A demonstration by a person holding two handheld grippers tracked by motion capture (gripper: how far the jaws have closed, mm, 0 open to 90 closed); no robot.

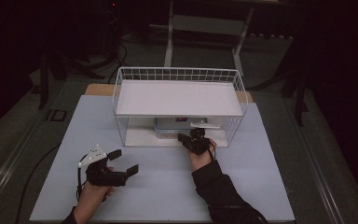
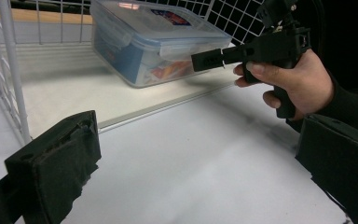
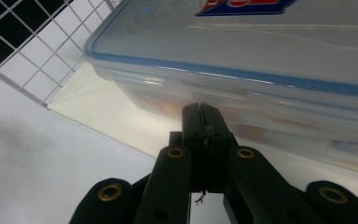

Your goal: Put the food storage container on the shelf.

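Observation:
A clear plastic container [image 1: 170,125] with a blue-sealed lid sits on the lower shelf of a white wire rack [image 1: 179,98]. My right gripper [image 1: 182,137] is at the shelf's front edge, shut, with nothing visible between its jaws. In the right gripper view its tips [image 3: 201,119] are pressed together just in front of the container's side wall [image 3: 261,56]. The left gripper view shows the right gripper [image 2: 196,60] pointing at the container's lid clip [image 2: 179,50]; I cannot tell if they touch. My left gripper [image 1: 125,161] rests open over the front left of the board, its pads [image 2: 56,158] wide apart and empty.
The rack stands at the back middle of a pale board [image 1: 168,186] on the table. Its wire sides [image 2: 9,70] and flat top shelf enclose the lower shelf [image 2: 65,93], which is open toward me. Dark floor and a frame's legs [image 1: 170,42] lie beyond.

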